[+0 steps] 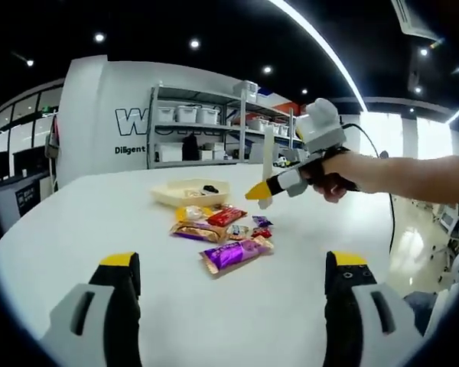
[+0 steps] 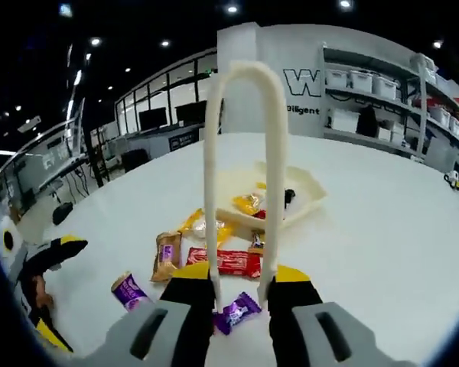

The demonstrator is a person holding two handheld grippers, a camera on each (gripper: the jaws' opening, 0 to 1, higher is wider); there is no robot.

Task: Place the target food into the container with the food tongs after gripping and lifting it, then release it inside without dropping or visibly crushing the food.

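My right gripper (image 2: 241, 281) is shut on cream food tongs (image 2: 209, 176), whose looped end points away from it over the table. In the left gripper view a hand holds that right gripper (image 1: 262, 191) above and to the right of the snacks, with the tongs (image 1: 268, 157) standing upright. A pale yellow tray (image 1: 168, 195) (image 2: 310, 195) holds a few small items. In front of it lie several wrapped snacks: a red packet (image 1: 226, 216) (image 2: 231, 262), a purple packet (image 1: 233, 254) and a gold packet (image 1: 193, 232). My left gripper (image 1: 233, 267) is open with nothing between its jaws, short of the purple packet.
The snacks and tray sit on a large white round table (image 1: 84, 229) (image 2: 382, 252). My left gripper (image 2: 57, 287) shows at the left edge of the right gripper view. Metal shelves with white bins (image 1: 195, 115) stand behind the table. A cable (image 1: 389, 195) trails from the right gripper.
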